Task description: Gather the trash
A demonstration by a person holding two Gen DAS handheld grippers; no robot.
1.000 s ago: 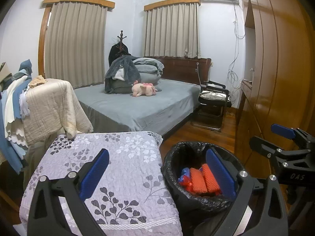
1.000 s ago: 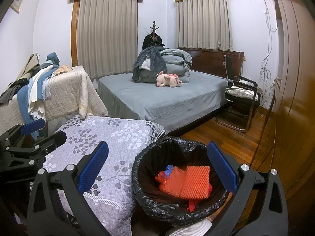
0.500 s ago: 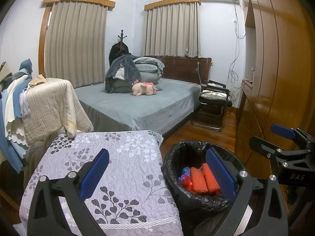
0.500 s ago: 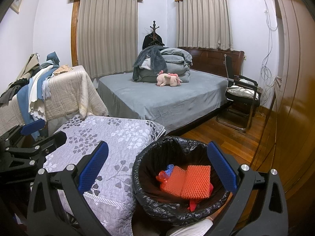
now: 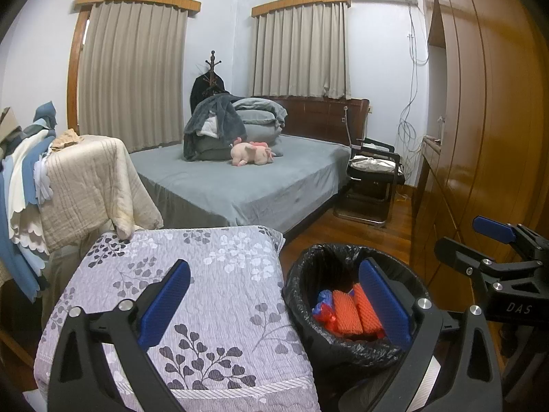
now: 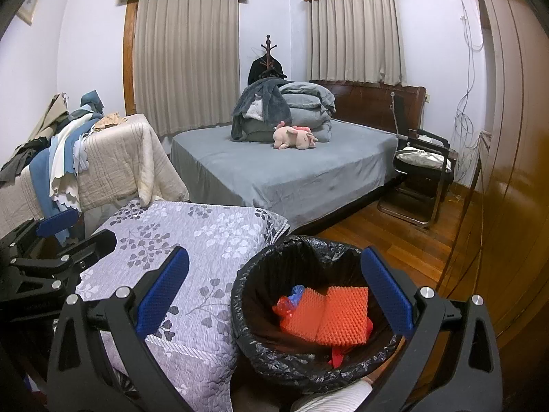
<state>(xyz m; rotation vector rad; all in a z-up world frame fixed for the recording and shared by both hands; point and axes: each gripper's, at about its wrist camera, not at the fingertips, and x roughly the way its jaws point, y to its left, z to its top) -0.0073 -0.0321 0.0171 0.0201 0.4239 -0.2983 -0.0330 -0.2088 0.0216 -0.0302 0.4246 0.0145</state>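
On the right gripper we read "DAS"; both jaws gape, empty, our left gripper above bin and quilt.

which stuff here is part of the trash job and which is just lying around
Job: bin with black liner, orange foam netting and blue-red wrapper inside it, left gripper, right gripper.

Lying about: pink plush, folded bedding, floral quilt, chair.
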